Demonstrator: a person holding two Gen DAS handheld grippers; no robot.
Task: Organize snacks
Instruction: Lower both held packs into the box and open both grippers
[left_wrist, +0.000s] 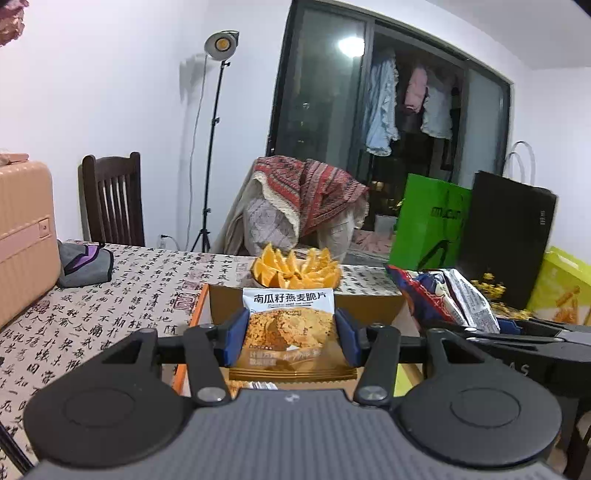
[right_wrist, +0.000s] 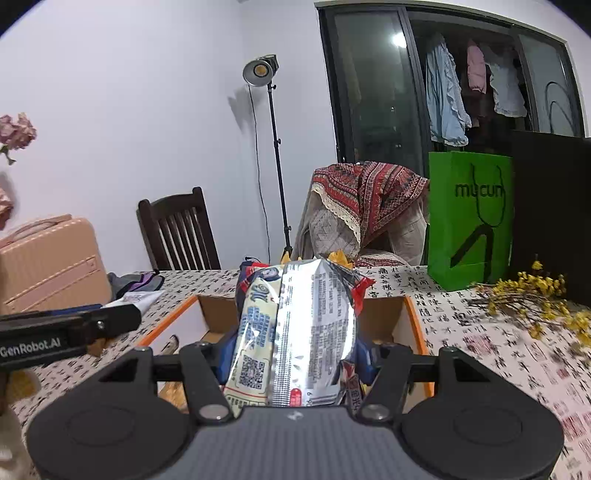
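Here, over a table spread with a cloth of printed calligraphy, two hand-held grippers each carry snacks above an open cardboard box with orange-edged flaps, which sits just ahead of and below both tools. Beyond the box, farther out from the left gripper, stands a plate of orange wedges; a green paper bag and a black one rise off to the right of the right gripper, with dried yellow flowers lying on the cloth in front of them.

The job looks to be in mid-course: both loads are in the air and neither has been set down, and how full the box is cannot be told, since the packets hide most of its inside, though at least one wrapper shows low down near the left gripper.

The right gripper is clamped part-way closed on a bundle of shiny snack packets, held upright with their printed backs to its camera. The left gripper, seen beside it to the left, pinches a single oat crisp packet by its two side edges between blue pads, likewise at about half its spread.
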